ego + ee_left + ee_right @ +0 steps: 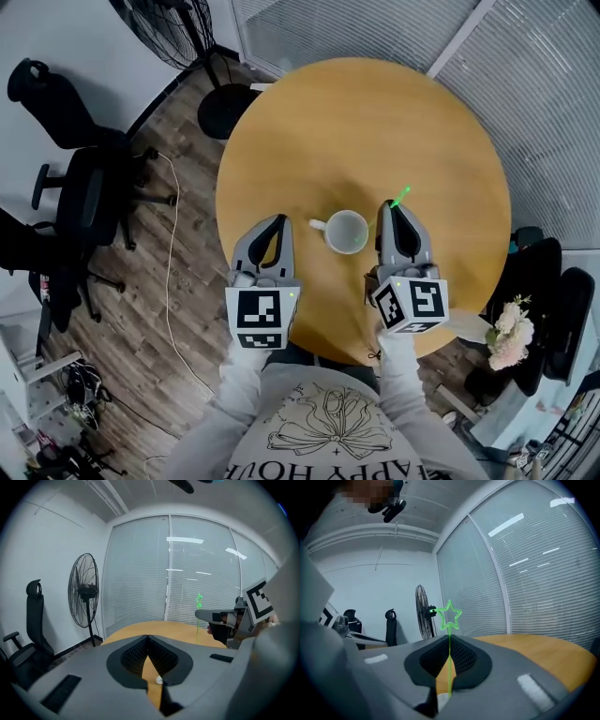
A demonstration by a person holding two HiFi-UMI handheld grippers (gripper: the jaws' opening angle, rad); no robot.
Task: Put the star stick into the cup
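Note:
A white cup [346,232] stands upright on the round wooden table [366,122], its handle pointing left. My right gripper [392,205] hovers just right of the cup, shut on the thin green star stick [400,197], whose star end pokes out beyond the jaw tips. In the right gripper view the star stick [449,634] rises straight up between the closed jaws. My left gripper [280,221] hangs left of the cup, shut with nothing in it [149,637]. In the left gripper view, the star stick [199,603] shows at the right gripper's tip.
A black standing fan [202,56] and a black office chair [80,178] stand on the wood floor left of the table. A white cable [171,272] trails on the floor. Pink flowers [506,333] sit at the right, below the table edge.

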